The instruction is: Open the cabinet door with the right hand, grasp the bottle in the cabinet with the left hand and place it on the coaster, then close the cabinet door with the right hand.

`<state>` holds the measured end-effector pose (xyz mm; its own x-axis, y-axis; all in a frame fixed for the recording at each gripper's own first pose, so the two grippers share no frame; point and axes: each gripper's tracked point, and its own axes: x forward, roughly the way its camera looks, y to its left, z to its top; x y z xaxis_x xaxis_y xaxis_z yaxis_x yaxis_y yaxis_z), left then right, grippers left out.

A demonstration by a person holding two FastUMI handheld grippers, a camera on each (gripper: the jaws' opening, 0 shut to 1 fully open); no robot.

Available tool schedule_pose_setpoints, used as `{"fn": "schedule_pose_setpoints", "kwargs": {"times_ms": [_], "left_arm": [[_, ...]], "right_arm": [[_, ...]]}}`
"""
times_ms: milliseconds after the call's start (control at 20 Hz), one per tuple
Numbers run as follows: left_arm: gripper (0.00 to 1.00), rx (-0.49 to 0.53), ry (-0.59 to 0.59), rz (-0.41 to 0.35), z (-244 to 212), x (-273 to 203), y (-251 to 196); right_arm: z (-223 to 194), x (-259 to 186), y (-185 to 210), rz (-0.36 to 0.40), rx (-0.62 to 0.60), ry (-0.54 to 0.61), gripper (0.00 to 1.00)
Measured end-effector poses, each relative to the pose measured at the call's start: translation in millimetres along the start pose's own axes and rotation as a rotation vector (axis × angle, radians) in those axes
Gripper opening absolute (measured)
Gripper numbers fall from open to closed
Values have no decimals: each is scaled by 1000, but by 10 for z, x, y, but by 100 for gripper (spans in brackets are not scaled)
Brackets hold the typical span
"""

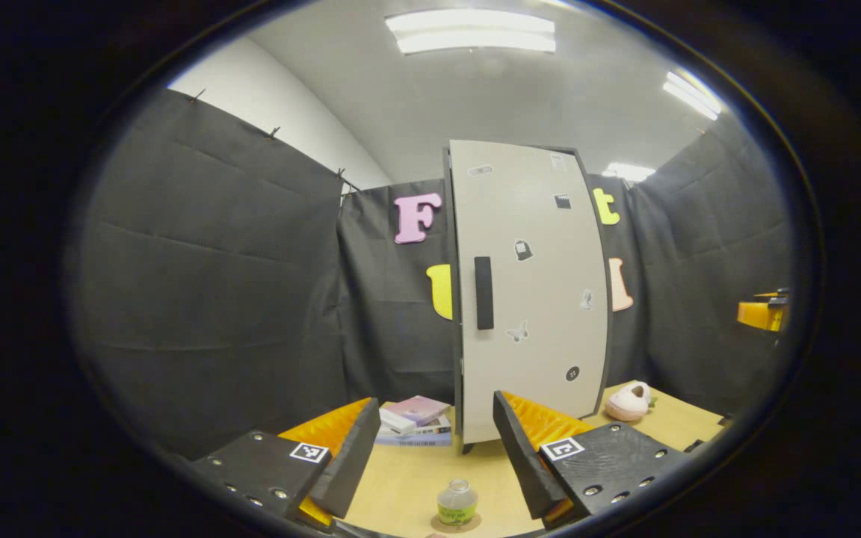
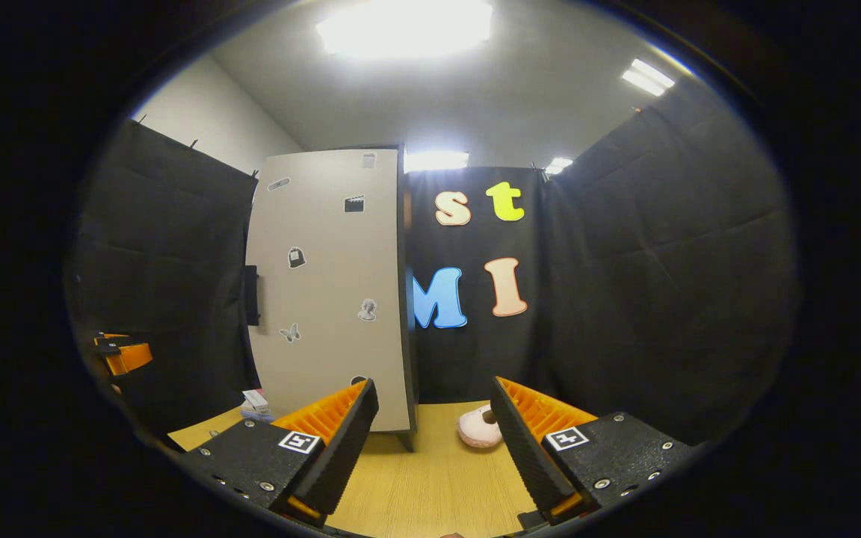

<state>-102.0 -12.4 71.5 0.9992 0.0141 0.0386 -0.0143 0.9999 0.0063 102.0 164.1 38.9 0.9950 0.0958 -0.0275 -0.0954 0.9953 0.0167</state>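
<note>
Now: wooden table (image 1: 415, 478) | bottle (image 1: 457, 502) on coaster (image 1: 456, 522) | cabinet door (image 1: 531, 288) closed | both claws open, empty

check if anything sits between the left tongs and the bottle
Nothing visible does. The bottle stands on the coaster on bare table, just ahead of the open left tongs; the cabinet door behind is shut.

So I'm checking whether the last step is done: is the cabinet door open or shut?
Shut. The cabinet door lies flat across the cabinet front, no interior showing, handle free. The bottle already stands on the coaster.
</note>
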Motion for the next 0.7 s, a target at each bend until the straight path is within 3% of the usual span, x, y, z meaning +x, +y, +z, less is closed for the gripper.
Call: {"fn": "schedule_pose_setpoints", "kwargs": {"times_ms": [700], "left_arm": [[92, 0, 1, 38, -21, -154, 110]], "right_arm": [[71, 19, 53, 24, 15, -11, 94]]}}
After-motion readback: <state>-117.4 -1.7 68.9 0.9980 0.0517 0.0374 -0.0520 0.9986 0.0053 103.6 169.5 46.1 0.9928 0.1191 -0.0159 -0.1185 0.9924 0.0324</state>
